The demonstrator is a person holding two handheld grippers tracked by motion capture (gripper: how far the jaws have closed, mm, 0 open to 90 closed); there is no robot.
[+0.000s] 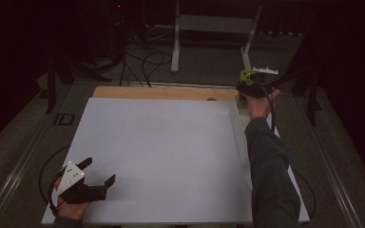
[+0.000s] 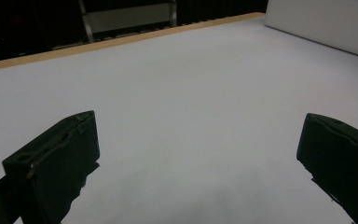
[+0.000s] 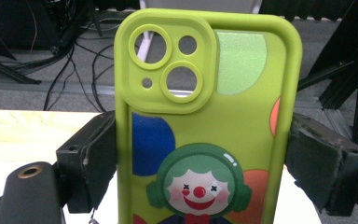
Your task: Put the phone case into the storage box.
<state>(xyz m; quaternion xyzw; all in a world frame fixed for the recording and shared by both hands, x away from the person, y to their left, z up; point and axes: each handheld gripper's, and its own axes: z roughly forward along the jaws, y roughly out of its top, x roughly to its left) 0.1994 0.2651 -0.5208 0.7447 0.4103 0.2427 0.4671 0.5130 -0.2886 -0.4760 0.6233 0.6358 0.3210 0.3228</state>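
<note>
Lime-green phone case is clamped between the right gripper jaws, raised at the far table corner. Left gripper rests spread and empty on the white board. Pickup appears complete; placement remains.

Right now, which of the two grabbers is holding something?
The right gripper, at the table's far corner: its jaws squeeze a green clown phone case. The left gripper hangs open, holding nothing.
</note>
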